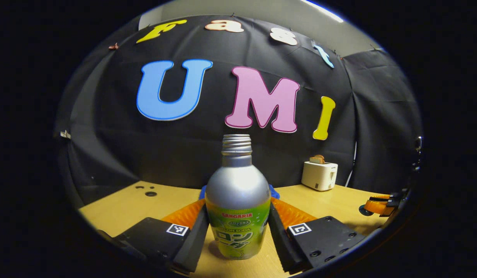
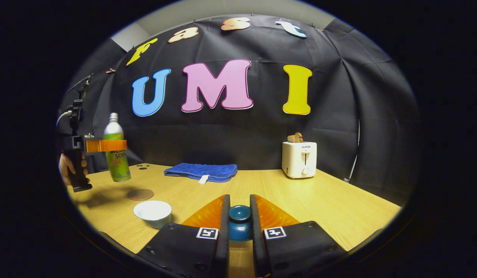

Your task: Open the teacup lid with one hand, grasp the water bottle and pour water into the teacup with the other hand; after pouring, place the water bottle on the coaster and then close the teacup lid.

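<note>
Here we are seeing the left gripper (image 1: 237,226) clenching its jaws on the water bottle (image 1: 237,208), which is hanging upright and uncapped above the counter (image 2: 300,200), over the round coaster (image 2: 140,194) in the right gripper view. The right gripper (image 2: 239,222) is squeezing the dark blue teacup lid (image 2: 239,222) between its jaws (its knob is showing on top). The white teacup (image 2: 152,213) is sitting open beside the coaster. A blue towel (image 2: 201,171) and a toaster (image 2: 299,159) are sitting farther back.
</note>
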{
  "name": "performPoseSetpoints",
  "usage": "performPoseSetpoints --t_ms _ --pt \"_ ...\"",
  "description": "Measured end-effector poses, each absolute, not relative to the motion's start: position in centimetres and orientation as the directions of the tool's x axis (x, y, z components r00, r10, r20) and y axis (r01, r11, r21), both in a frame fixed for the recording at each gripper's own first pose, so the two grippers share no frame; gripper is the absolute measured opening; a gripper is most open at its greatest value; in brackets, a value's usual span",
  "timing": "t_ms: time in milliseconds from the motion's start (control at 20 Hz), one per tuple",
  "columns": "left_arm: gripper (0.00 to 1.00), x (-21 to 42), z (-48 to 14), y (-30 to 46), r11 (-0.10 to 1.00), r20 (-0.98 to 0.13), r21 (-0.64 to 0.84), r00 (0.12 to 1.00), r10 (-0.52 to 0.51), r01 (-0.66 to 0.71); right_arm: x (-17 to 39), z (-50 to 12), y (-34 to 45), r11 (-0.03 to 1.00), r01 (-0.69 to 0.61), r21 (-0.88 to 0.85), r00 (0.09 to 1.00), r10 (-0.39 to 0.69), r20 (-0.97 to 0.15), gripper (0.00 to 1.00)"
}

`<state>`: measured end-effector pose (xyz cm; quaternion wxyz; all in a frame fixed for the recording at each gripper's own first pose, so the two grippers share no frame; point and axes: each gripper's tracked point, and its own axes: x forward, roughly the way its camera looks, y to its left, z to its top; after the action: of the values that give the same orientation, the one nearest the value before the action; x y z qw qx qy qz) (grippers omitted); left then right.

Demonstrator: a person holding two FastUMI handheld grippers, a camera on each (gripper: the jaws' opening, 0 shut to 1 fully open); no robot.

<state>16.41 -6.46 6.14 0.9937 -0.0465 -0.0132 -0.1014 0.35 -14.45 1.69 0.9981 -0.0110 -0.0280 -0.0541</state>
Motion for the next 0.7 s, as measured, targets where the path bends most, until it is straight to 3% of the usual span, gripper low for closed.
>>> performPoseSetpoints --t_ms 200,500,650,700 --pt "0.80 19.5 2.3 -6.5 0.973 -0.037 -0.063 0.973 -0.226 0.224 0.4 1.7 -14.5 0.994 0.109 -0.019 0.993 -0.108 0.057 0.28" --pt "0.81 20.2 0.3 -6.0 0.979 -0.060 -0.019 0.977 -0.203 0.202 0.4 1.7 -14.5 0.994 0.108 -0.019 0.993 -0.107 0.058 0.28" --pt "0.85 19.9 0.6 -5.9 0.980 -0.055 -0.018 0.979 -0.197 0.196 0.4 1.7 -14.5 0.994 0.108 -0.019 0.993 -0.107 0.057 0.28" --pt "0.91 19.2 0.9 -5.7 0.980 -0.058 -0.019 0.978 -0.199 0.199 0.4 1.7 -14.5 0.994 0.108 -0.019 0.993 -0.107 0.058 0.28"
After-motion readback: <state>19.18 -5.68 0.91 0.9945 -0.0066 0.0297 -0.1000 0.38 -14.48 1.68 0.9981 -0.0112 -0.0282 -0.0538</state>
